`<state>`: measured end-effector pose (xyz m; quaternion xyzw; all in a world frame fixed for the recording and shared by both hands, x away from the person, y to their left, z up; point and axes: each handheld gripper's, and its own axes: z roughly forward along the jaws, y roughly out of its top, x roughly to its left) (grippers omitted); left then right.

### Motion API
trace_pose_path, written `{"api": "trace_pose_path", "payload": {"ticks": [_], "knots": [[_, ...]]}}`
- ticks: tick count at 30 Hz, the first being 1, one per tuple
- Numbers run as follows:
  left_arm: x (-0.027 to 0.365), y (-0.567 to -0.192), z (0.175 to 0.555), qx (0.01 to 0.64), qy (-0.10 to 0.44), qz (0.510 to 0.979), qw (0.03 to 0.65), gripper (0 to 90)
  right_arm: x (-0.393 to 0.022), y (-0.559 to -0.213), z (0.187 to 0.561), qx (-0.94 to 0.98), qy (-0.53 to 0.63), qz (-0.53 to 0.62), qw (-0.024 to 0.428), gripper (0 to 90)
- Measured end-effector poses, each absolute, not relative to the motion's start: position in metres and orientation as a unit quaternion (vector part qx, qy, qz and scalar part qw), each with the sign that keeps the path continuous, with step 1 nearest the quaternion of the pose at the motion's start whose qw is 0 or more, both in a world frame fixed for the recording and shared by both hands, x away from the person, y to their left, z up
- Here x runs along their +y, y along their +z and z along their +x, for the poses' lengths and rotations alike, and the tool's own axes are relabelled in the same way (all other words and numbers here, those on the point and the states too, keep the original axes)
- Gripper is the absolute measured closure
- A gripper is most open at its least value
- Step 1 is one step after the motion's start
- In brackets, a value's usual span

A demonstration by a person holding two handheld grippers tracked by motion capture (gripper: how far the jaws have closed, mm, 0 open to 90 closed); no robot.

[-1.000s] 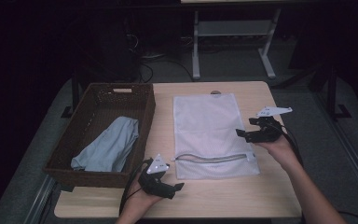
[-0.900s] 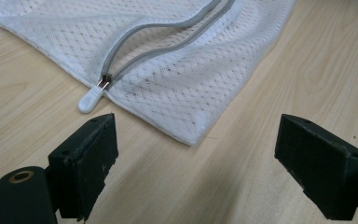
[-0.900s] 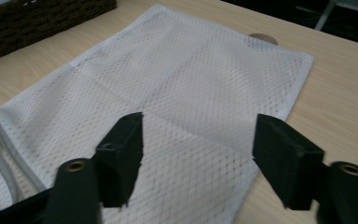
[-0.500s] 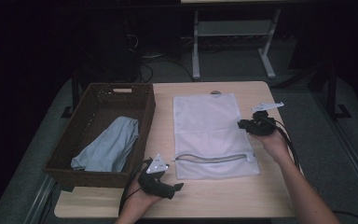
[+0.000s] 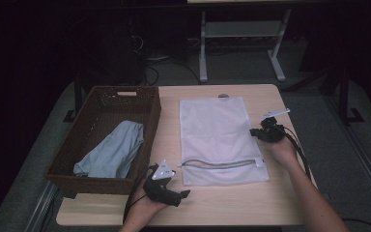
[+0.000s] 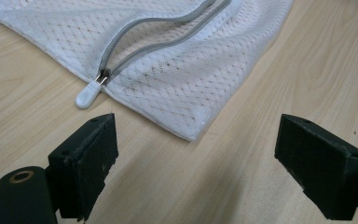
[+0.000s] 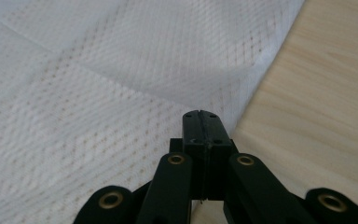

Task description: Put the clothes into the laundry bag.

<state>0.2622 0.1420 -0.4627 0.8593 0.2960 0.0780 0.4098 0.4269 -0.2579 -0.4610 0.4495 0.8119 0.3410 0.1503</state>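
My right gripper (image 5: 257, 132) sits at the right edge of the white mesh laundry bag (image 5: 220, 137), about midway along that side. Its jaws have just been closing and now stand pressed together. In the right gripper view (image 7: 200, 114) they meet just over the bag's hem, but I cannot tell whether any mesh is caught between them. I judge I came in here to pinch that edge and steady or lift the bag.

My left gripper (image 5: 182, 194) waits near the front edge of the desk (image 5: 270, 212), jaws spread wide with nothing between them, aimed at the bag's front left corner. I take that as readiness for the white zipper pull (image 6: 87, 94), which lies just ahead of it.

The bag lies flat in the middle of the desk, its grey zipper (image 5: 221, 163) gaping along the front end. Beside it at the left, the woven basket (image 5: 150, 113) holds a light blue garment (image 5: 112, 151).
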Motion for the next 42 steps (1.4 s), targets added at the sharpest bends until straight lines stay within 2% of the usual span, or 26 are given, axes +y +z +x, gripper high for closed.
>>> {"api": "trace_pose_path", "payload": {"ticks": [11, 42], "knots": [[0.142, -0.464, 0.263, 0.295, 0.077, 0.861, 0.408, 12.6, -0.261, -0.468, 0.427, 0.821, 0.326, 0.45, 0.133, 89.5], [0.141, -0.464, 0.262, 0.293, 0.076, 0.863, 0.403, 12.9, -0.313, -0.463, 0.419, 0.818, 0.282, 0.477, 0.153, 89.5]]}}
